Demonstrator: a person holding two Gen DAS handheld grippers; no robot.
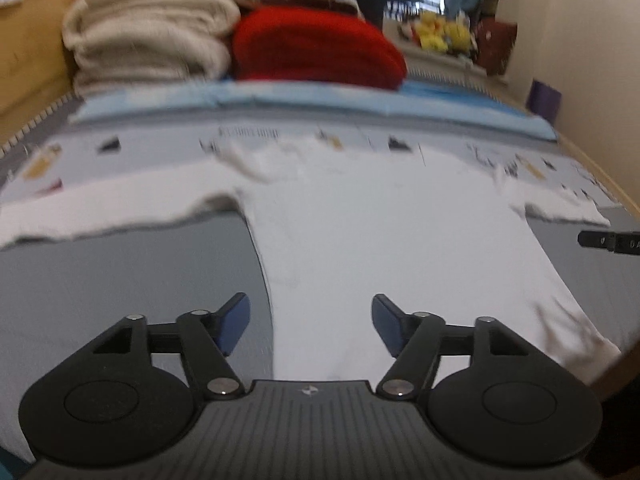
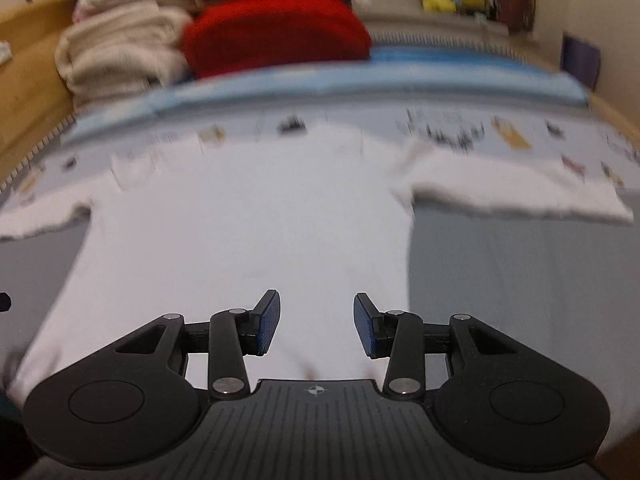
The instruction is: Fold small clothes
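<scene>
Broadly, bed surface: you have a grey sheet (image 1: 120,280) with a printed light cover (image 1: 160,148) beyond it, and the work lies across both.
Shirt: the white T-shirt (image 1: 360,220) lies spread flat, hem toward you, sleeves out to either side, collar end on the printed cover.
Background pile: folded cream blankets (image 1: 148,36) and a red bundle (image 1: 316,48) sit at the far end, well apart from the shirt.
Handling: judge it light, thin and limp; it should slide easily on the sheet and sag wherever you do not support it, so a pinch on one layer may drag the rest.
Where to hold: the two hem corners or the side seams near them look the best bet, one for each gripper; a sleeve edge (image 2: 520,200) would suit a sideways fold.
Left gripper (image 1: 310,326): its fingers are spread wide with nothing between them, hovering over the lower left part of the shirt; whether a pad (image 1: 236,320) touches cloth you cannot tell from the blur.
Right gripper (image 2: 316,322): its fingers stand apart too, somewhat less widely, empty, above the shirt's lower middle toward its right edge.
Progress: no fold is visible yet.
</scene>
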